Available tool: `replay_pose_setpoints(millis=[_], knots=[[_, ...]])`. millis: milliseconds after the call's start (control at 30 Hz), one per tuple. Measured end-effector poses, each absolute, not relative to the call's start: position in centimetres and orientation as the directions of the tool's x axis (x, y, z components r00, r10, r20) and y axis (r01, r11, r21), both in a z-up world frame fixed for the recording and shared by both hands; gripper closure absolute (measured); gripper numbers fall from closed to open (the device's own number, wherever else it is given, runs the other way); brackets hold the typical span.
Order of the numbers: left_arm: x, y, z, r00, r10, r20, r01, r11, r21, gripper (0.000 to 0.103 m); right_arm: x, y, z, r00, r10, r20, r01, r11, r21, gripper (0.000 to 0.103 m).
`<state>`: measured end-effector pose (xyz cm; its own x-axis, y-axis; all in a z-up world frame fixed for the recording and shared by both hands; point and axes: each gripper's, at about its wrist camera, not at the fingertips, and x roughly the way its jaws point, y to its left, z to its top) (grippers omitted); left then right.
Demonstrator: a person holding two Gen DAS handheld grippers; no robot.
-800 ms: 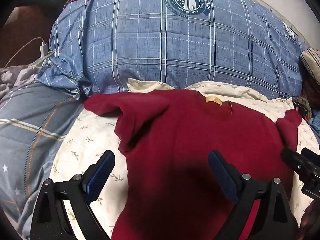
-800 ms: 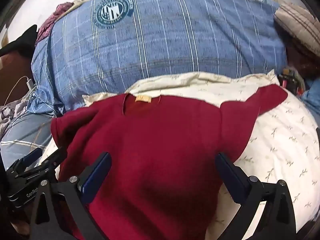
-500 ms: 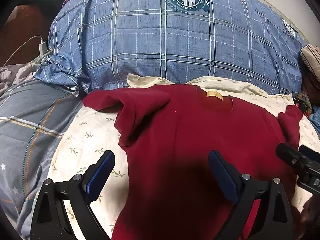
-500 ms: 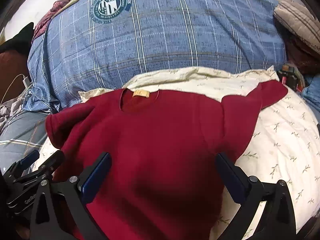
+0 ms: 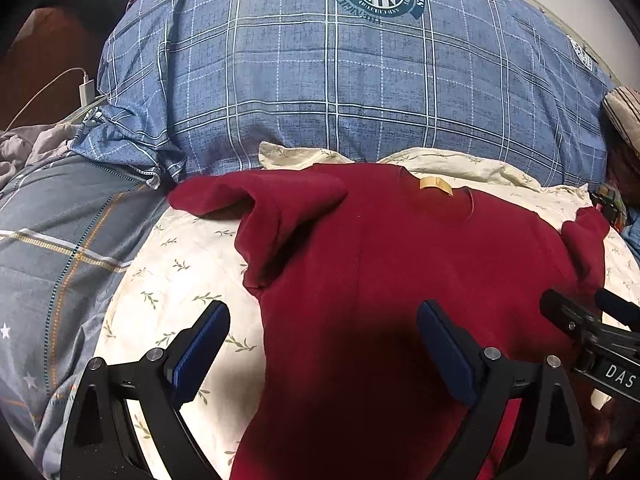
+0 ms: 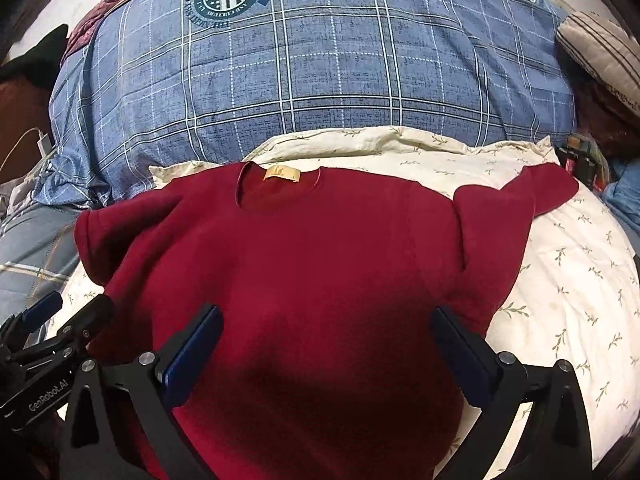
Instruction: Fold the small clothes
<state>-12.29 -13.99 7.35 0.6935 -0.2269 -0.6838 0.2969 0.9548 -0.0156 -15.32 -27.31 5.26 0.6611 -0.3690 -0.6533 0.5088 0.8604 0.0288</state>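
A small dark red sweater (image 5: pixel 400 264) lies flat, neck away from me with a tan label (image 5: pixel 436 186), on a cream leaf-print pillow (image 5: pixel 176 264). Its left sleeve (image 5: pixel 256 196) is bunched and folded; its right sleeve (image 6: pixel 532 188) spreads outward. My left gripper (image 5: pixel 324 344) is open and empty, hovering over the sweater's lower left part. My right gripper (image 6: pixel 328 344) is open and empty over the lower middle of the sweater (image 6: pixel 320 264). Each gripper shows at the edge of the other's view: the right (image 5: pixel 580 320), the left (image 6: pixel 60 320).
A big blue plaid pillow (image 5: pixel 360 92) with a round crest rises behind the sweater. A grey plaid quilt (image 5: pixel 60 248) lies to the left, with a white charger and cable (image 5: pixel 86 90) beyond. A striped cushion (image 6: pixel 600 52) and small clutter (image 6: pixel 580 156) sit at right.
Both grippers have drifted slightly, so the sweater sits a little lower and nearer in view. Both stay open; the sweater has not moved.
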Motion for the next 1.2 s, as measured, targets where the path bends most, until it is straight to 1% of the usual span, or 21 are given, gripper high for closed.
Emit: replay_pose_setpoints(millis=[133,500,567,600,667,1200], knots=[[-12.2,-13.8,7.3,0.692,-0.227,-0.685,0.294,0.956,-0.020,0.008,-15.5,-27.3,5.1,0.689,-0.355,-0.632,0.506,0.860,0.068,0.000],[-12.1,-13.9,6.8,0.688,-0.228,-0.689,0.302,0.953,-0.013,0.008,-15.5,-27.8,4.5,0.647,-0.369,-0.667,0.550,0.832,0.072,0.000],[-12.1,-13.9,6.8,0.689,-0.229,-0.688,0.305,0.952,-0.011,0.008,-15.6,-27.8,4.4,0.659,-0.368,-0.656,0.540,0.838,0.073,0.000],[-12.0,-13.9,6.8,0.688,-0.229,-0.689,0.306,0.952,-0.011,0.008,-15.6,-27.8,4.4,0.637,-0.367,-0.677,0.553,0.830,0.071,0.000],[-12.0,-13.9,6.7,0.688,-0.230,-0.688,0.305,0.952,-0.012,0.008,-15.5,-27.7,4.3,0.630,-0.368,-0.684,0.557,0.828,0.067,0.000],[-11.8,-13.9,6.5,0.683,-0.237,-0.691,0.307,0.952,-0.023,0.008,-15.1,-27.7,3.5,0.620,-0.364,-0.696,0.544,0.838,0.046,0.000]])
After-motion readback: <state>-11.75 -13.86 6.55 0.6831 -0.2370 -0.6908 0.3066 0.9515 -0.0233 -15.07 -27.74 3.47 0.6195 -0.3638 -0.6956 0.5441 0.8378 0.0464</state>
